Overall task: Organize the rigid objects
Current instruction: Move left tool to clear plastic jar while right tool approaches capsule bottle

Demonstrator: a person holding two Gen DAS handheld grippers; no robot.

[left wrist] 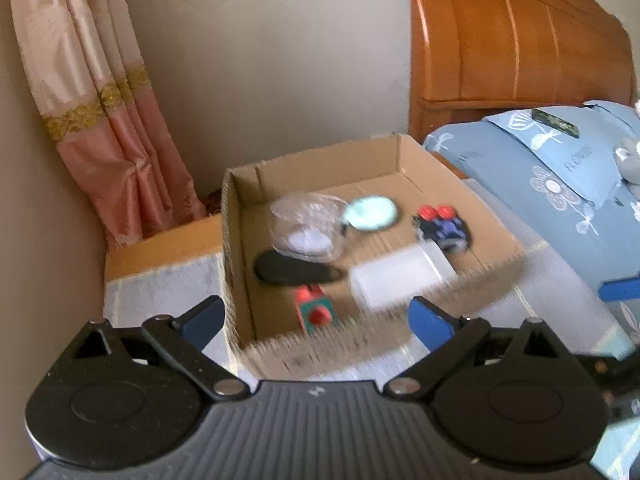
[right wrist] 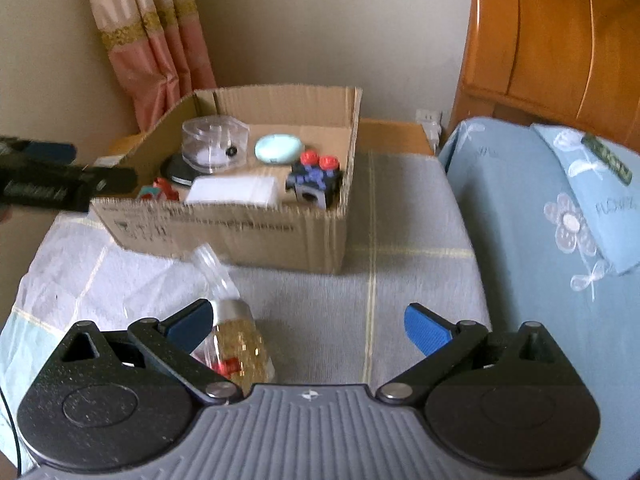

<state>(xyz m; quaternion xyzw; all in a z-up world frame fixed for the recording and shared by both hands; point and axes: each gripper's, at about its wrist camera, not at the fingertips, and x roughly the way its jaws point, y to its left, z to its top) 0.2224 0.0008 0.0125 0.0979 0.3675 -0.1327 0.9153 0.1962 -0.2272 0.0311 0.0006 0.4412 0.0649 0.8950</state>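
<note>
Both grippers empty, jaws apart: left gripper point(left wrist: 316, 316) at cardboard box point(right wrist: 224, 232) near wall, right gripper point(right wrist: 308, 324) beside bagged gold-filled jar point(right wrist: 236, 344) lying before box; next, probably grasp jar, box it.

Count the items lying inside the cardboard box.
6. Clear round container at back left, mint oval case at back centre, blue-and-red toy on the right, white box in front centre, black oval case and red-green cube on the left. Smaller things may be hidden.
</note>
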